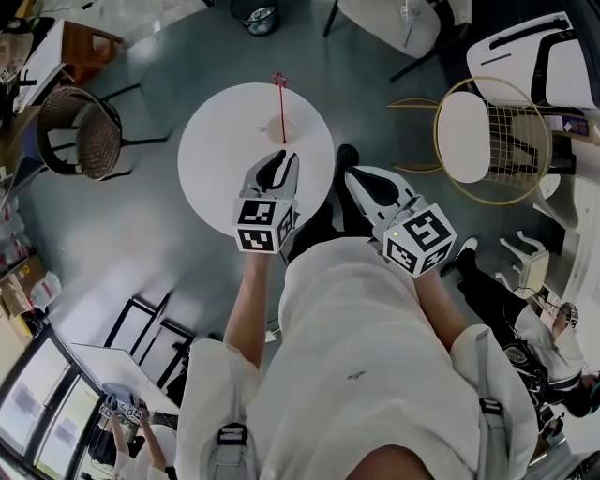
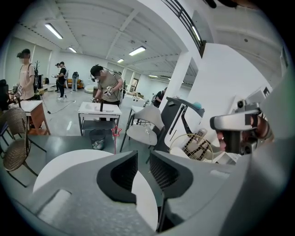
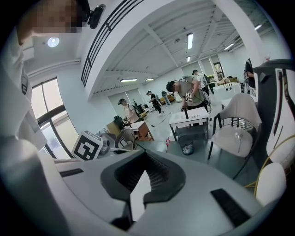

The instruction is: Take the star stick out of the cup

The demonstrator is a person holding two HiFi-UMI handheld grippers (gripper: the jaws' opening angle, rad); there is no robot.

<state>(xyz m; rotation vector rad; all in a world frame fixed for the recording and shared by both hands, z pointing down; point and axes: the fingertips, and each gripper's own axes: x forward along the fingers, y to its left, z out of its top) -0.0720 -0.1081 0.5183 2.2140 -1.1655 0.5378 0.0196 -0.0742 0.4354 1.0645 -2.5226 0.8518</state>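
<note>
A thin red stick topped with a star [image 1: 278,81] stands upright in a pale cup [image 1: 280,127] on the far half of the round white table [image 1: 216,159]. My left gripper [image 1: 287,156] hovers over the table just short of the cup. Its jaws are open and hold nothing. In the left gripper view the star stick [image 2: 115,132] rises a little left of the left gripper [image 2: 143,154], and the jaw hides the cup. My right gripper [image 1: 349,174] hangs off the table's right edge, shut and empty. Beyond the right gripper [image 3: 146,152] the star [image 3: 168,140] shows small and far.
A dark wicker chair [image 1: 89,131] stands left of the table. A gold wire chair with a white seat [image 1: 487,141] stands to the right. A bin [image 1: 258,17] and white chairs are behind. Several people work at tables [image 2: 99,110] further back.
</note>
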